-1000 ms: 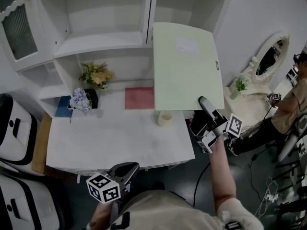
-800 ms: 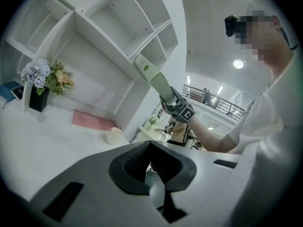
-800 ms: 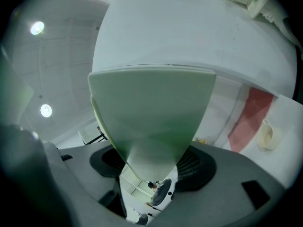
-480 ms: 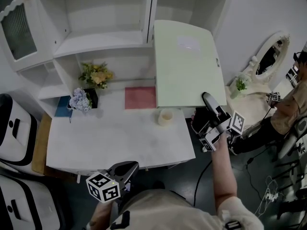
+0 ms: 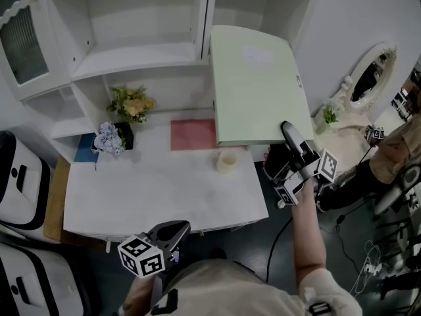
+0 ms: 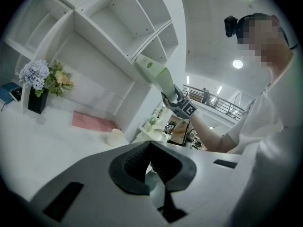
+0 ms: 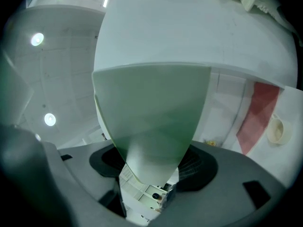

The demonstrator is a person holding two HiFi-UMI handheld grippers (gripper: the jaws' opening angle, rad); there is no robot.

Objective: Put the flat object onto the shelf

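The flat object is a pale green folder (image 5: 256, 84), held up over the table's right end with its far edge at the white shelf unit (image 5: 131, 58). My right gripper (image 5: 288, 129) is shut on the folder's near right corner. In the right gripper view the folder (image 7: 151, 108) fills the space between the pads of the right gripper (image 7: 151, 167). My left gripper (image 5: 170, 232) stays low at the table's front edge, shut and empty; in the left gripper view the left gripper (image 6: 150, 162) has its pads together. That view shows the folder (image 6: 154, 74) raised beside the shelves.
On the white table (image 5: 164, 189) lie a pink mat (image 5: 192, 134) and a small cream cup (image 5: 227, 160). Two flower bunches (image 5: 131, 103) and a blue book (image 5: 85, 147) sit at the back left. A vanity mirror (image 5: 368, 78) and a seated person (image 5: 395, 150) are at right.
The right gripper and the folder have shifted slightly to the right and farther towards the shelf unit, with a small tilt. The left gripper has stayed still.
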